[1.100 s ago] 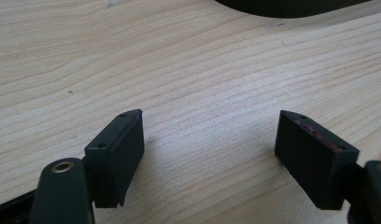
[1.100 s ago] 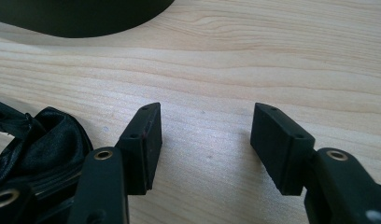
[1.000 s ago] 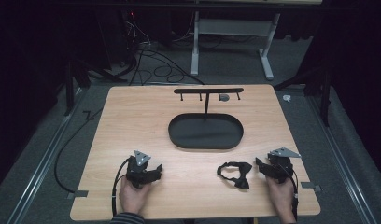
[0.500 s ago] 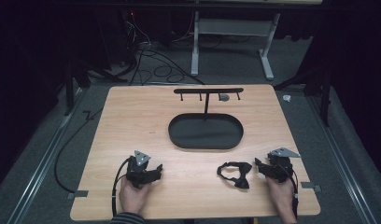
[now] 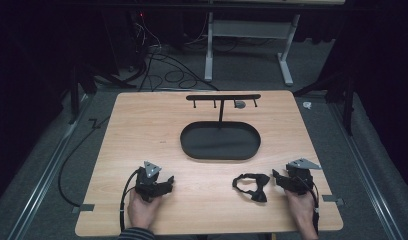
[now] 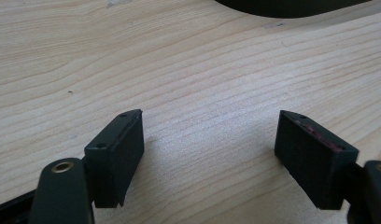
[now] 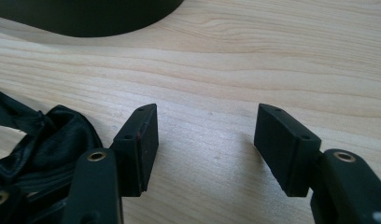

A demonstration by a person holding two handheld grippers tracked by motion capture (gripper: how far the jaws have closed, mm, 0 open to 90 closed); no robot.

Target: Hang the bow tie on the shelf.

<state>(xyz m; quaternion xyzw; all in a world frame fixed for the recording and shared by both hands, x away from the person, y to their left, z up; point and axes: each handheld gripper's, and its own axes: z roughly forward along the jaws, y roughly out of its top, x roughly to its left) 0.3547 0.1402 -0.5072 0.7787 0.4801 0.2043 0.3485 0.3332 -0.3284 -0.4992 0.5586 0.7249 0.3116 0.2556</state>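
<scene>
Nothing has moved since the earlier frames. Nearer than the black tray (image 5: 220,141), the left gripper (image 5: 168,183) and right gripper (image 5: 275,176) rest spread, empty; what looks like a black bow tie (image 5: 252,184) lies just beside the right one

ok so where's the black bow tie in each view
high view: the bow tie lies on the table near the front edge, just left of the right gripper.
left gripper view: not in it.
right gripper view: the bow tie sits at lower left, beside the left jaw.
shared landmark: the black oval tray, its edge along the top of both gripper views.
</scene>
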